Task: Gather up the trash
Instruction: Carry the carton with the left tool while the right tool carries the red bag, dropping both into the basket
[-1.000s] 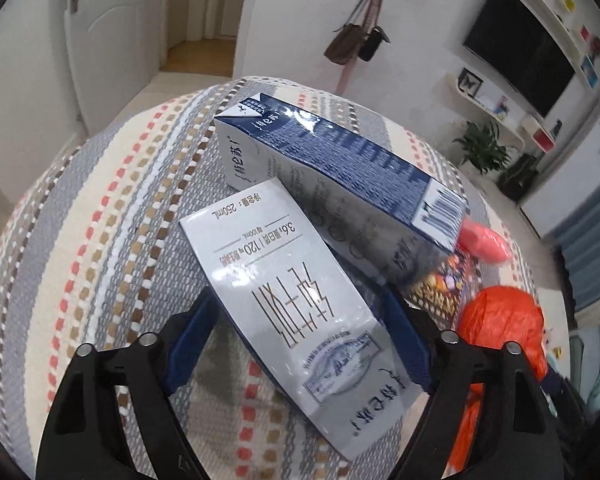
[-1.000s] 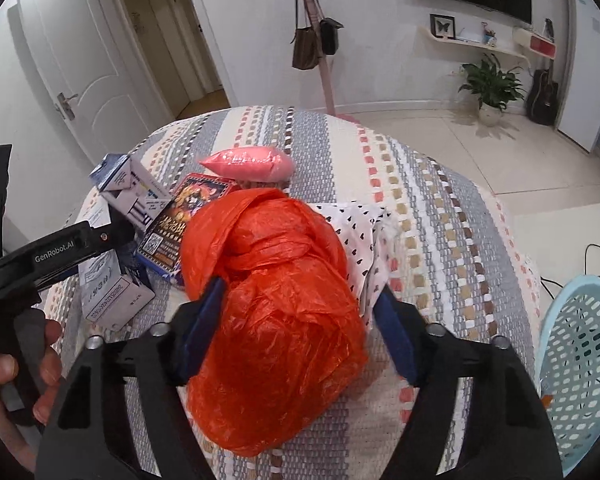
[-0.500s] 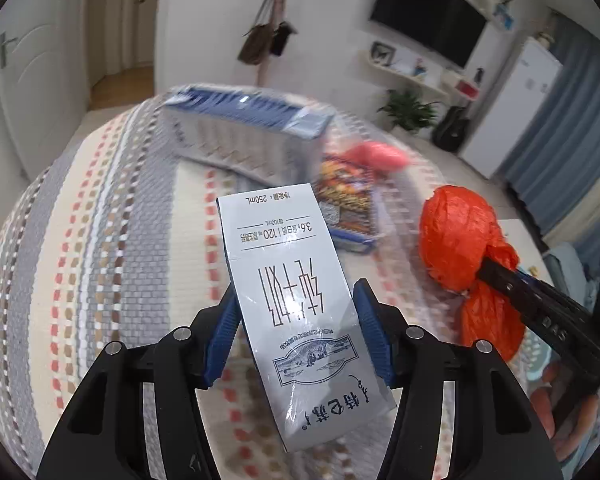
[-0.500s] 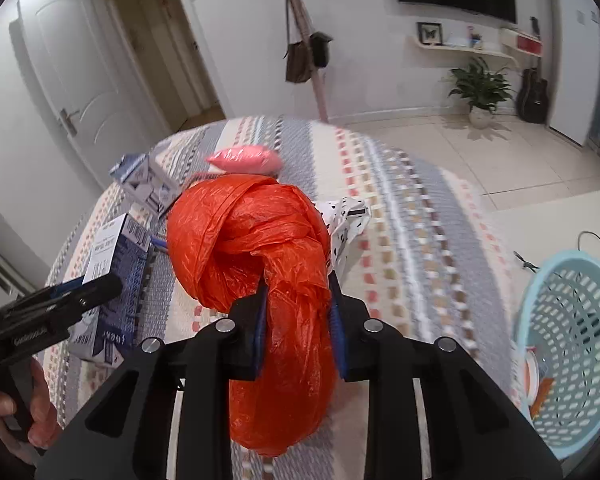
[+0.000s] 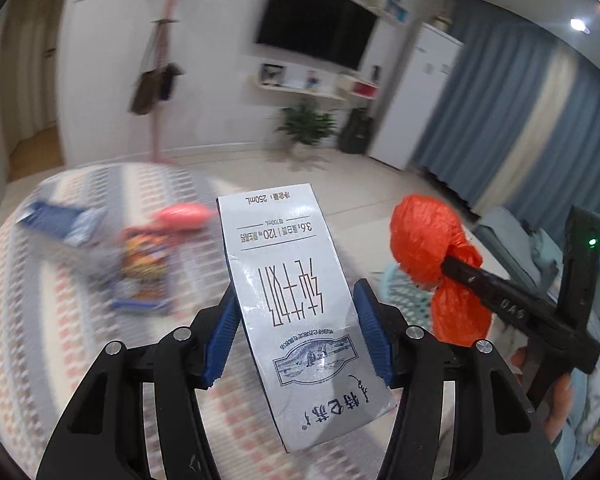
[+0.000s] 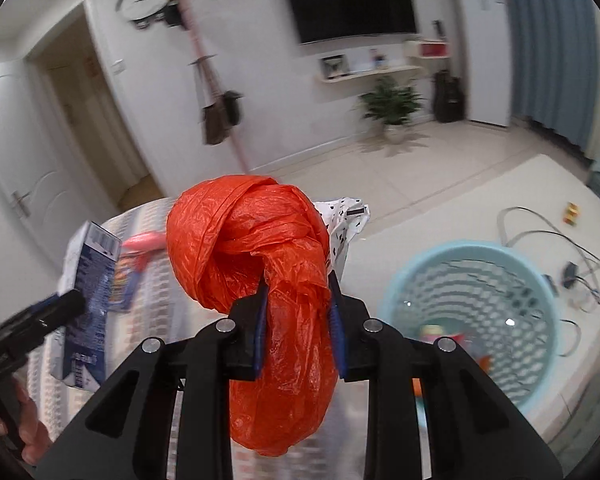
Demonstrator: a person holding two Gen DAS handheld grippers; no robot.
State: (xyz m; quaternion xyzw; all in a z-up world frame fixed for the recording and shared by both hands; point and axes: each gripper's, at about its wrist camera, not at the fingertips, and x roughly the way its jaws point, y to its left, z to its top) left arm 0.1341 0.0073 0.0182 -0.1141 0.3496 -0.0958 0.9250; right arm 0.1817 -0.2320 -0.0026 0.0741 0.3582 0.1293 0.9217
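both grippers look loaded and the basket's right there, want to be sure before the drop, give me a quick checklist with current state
1. Left gripper shut on the milk carton, pads on both sides: ok.
2. Right gripper shut on the orange plastic bag, pinched below the knot: ok.
3. Both items lifted off the striped tablecloth: ok.
4. Blue basket in view on the floor, mouth open: ok.
5. Room left in the basket: ok, only a few items at the bottom.
6. Either item already above the basket mouth: not ok, the bag hangs left of it in the right wrist view; carton cannot tell.
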